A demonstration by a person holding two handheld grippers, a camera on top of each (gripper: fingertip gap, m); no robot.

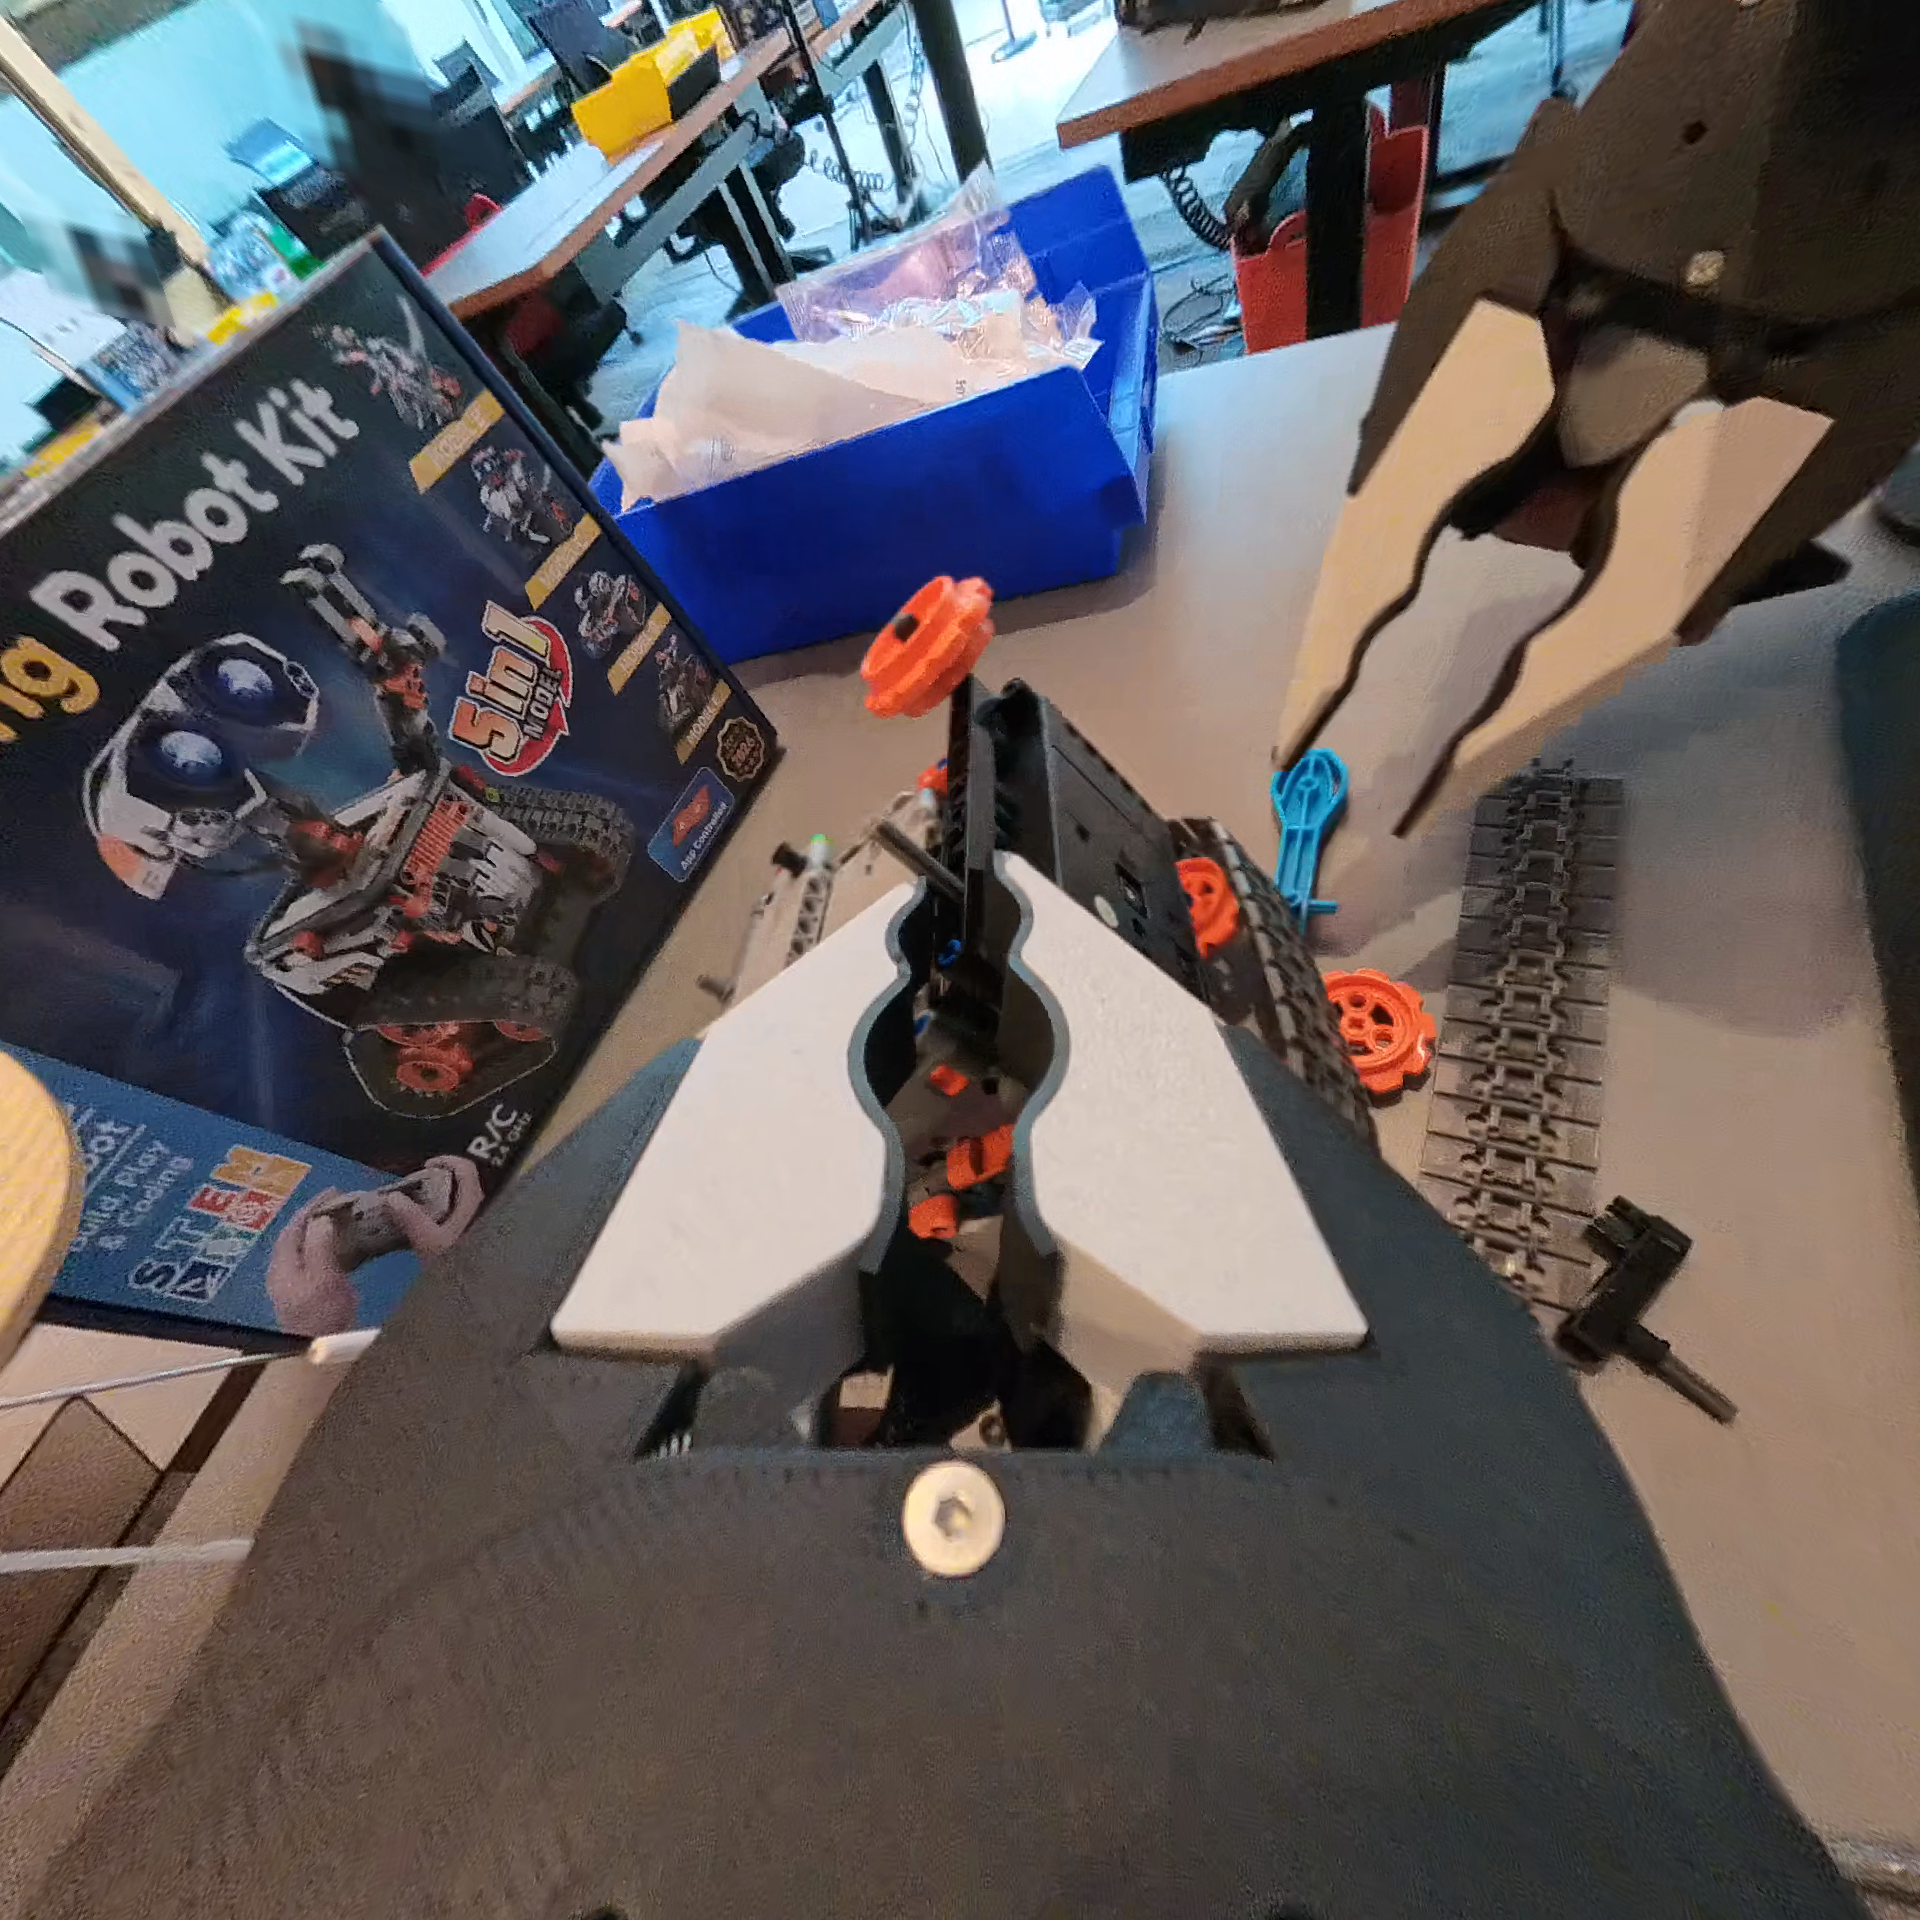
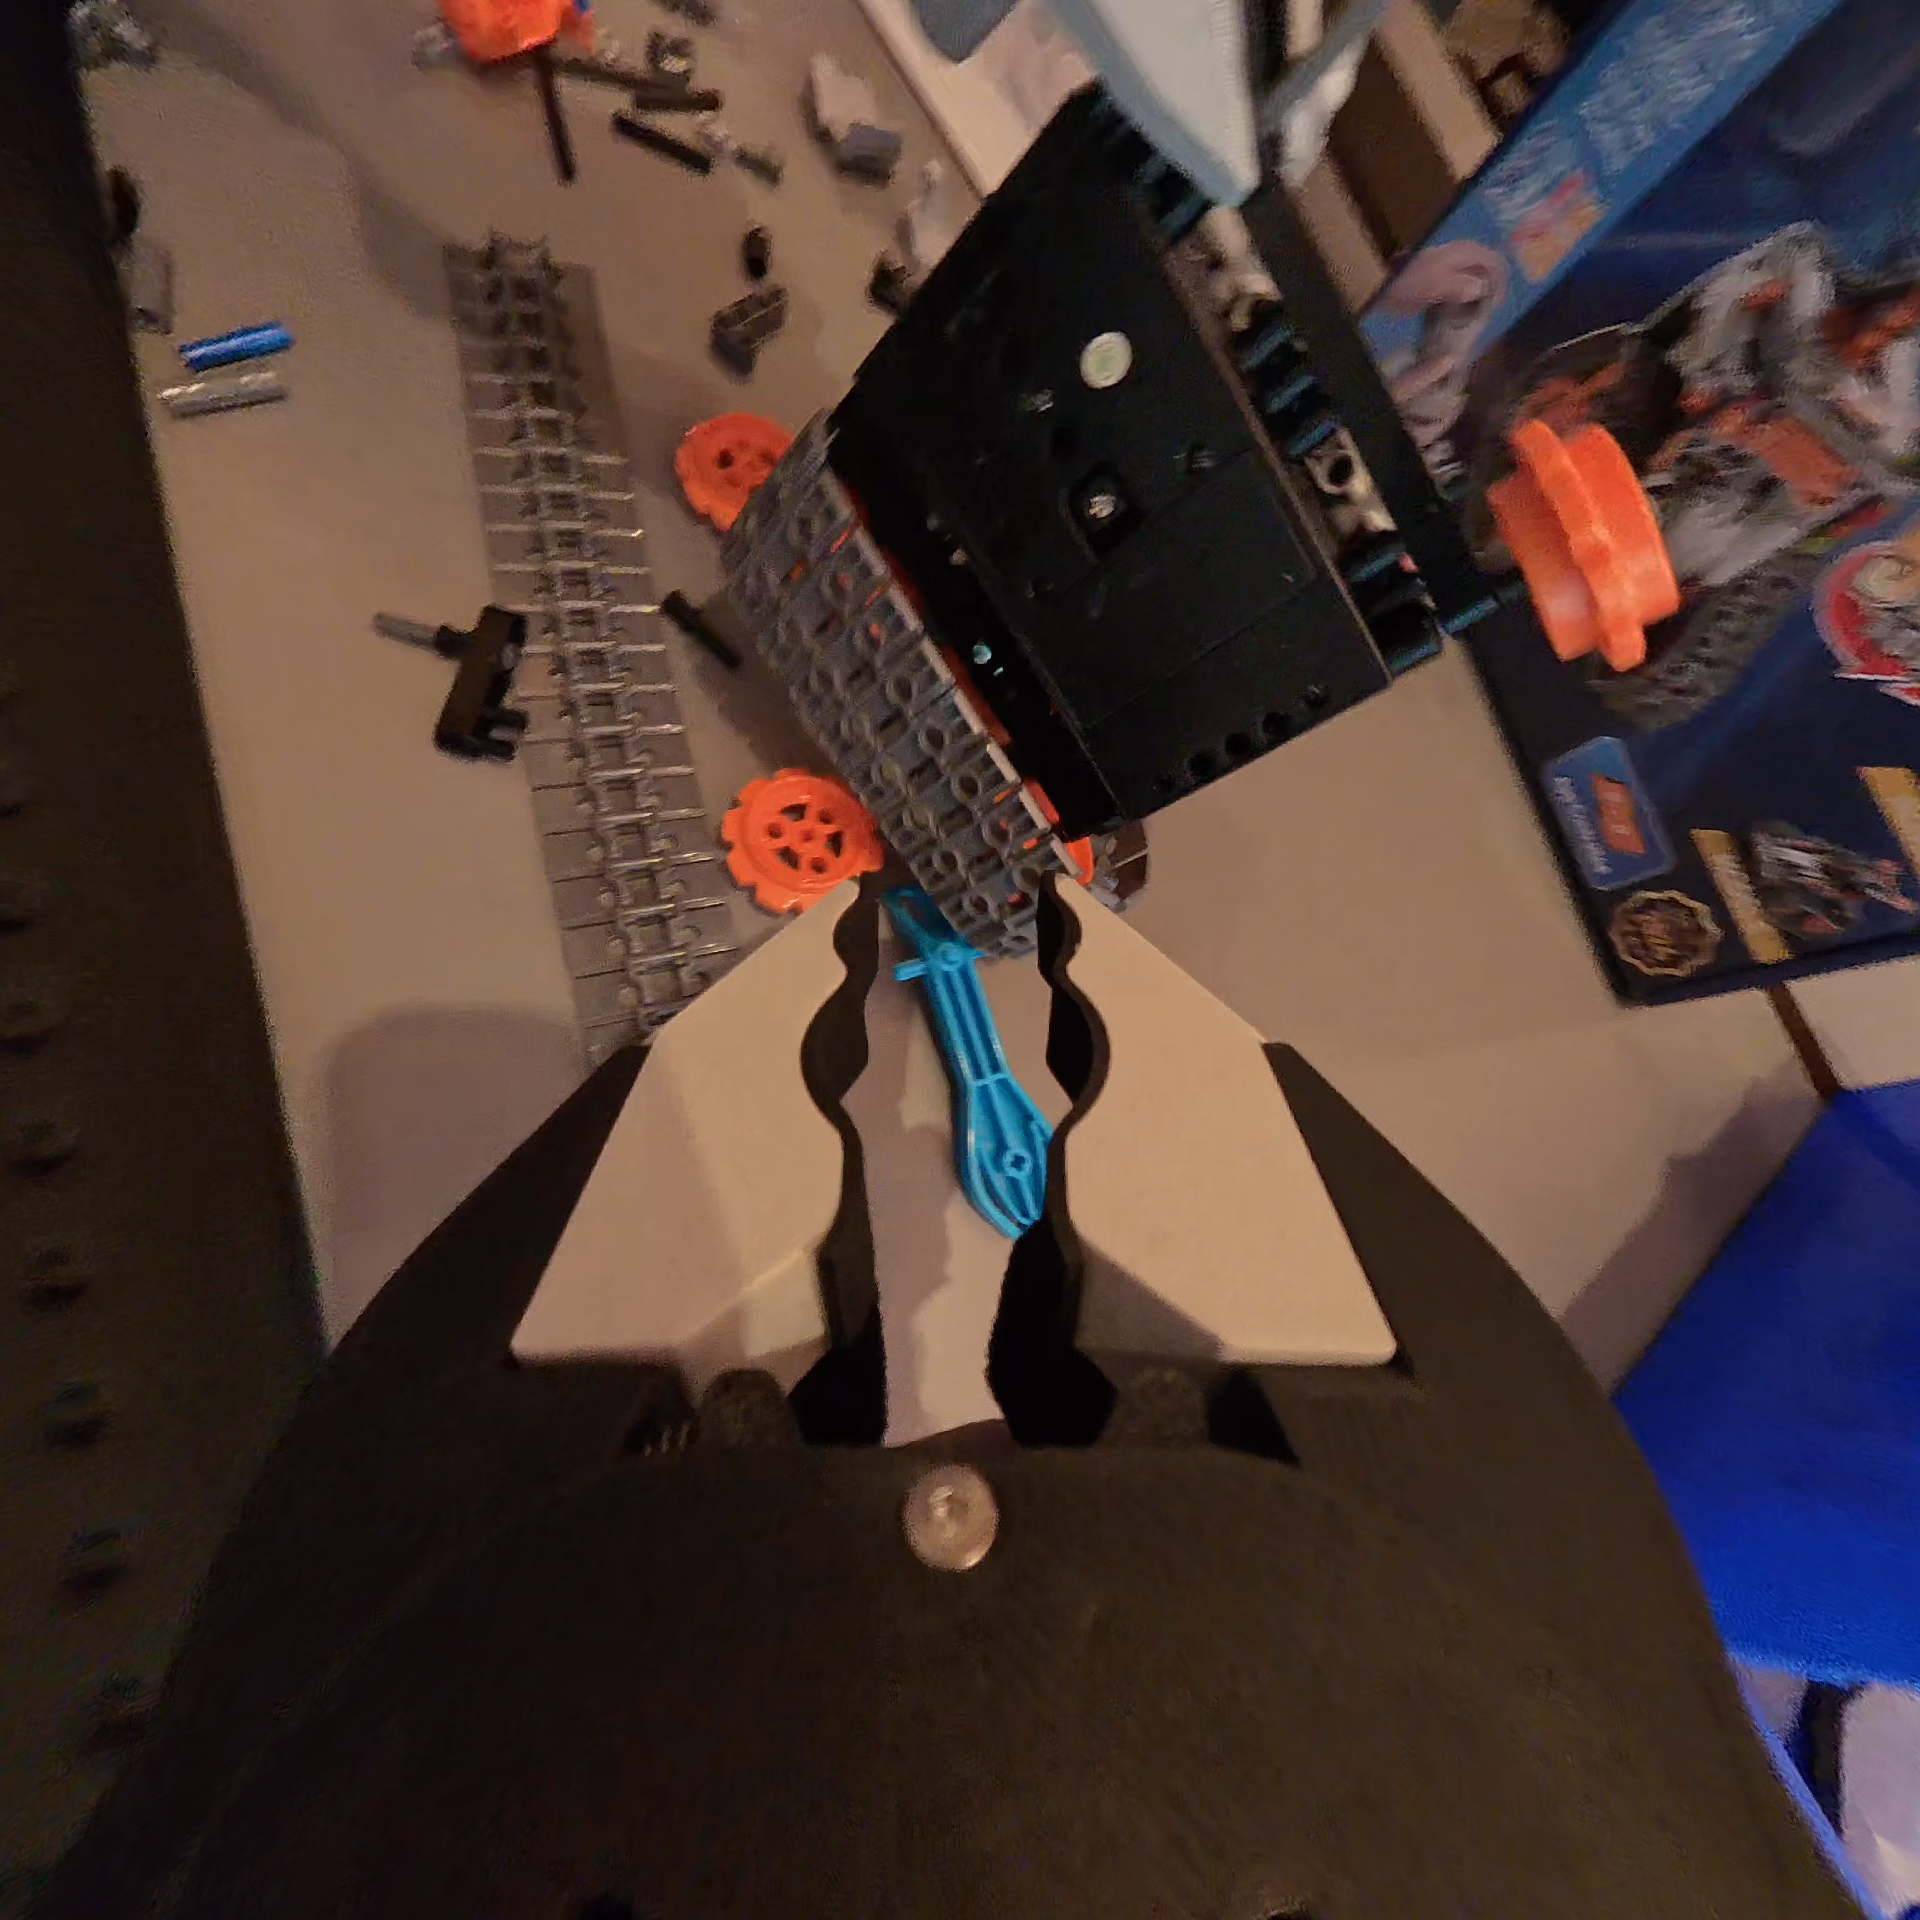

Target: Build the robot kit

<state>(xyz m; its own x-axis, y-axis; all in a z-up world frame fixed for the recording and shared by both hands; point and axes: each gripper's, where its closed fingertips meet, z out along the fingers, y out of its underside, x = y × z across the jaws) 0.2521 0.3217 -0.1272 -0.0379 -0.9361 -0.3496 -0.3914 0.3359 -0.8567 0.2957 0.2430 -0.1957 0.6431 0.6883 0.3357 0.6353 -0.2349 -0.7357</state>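
While my left gripper pinches the black beam of the half-built tracked robot model, its two pale, wavy-edged fingers are pressed against that beam, and the model hangs tilted just ahead of them. Beyond it, on the end of a thin axle, sits an orange toothed wheel.

Farther ahead of this gripper stands a blue plastic bin; it holds crumpled white paper and clear plastic bags. To the left of the gripper leans the dark blue cardboard kit box, glossy, with a picture of a robot on it.

My right gripper is spread and holds nothing. Between its fingers I see a light blue plastic tool, flat and ribbed, lying on the matte beige table. Just past the fingertips is the grey link track wrapped on the model's black block body. An orange gear wheel lies flat just ahead and to the left of the left fingertip, touching the track or nearly so; I cannot tell which. More to the left lies a loose strip of grey track links, laid straight, with a small black connector with a pin beside it.
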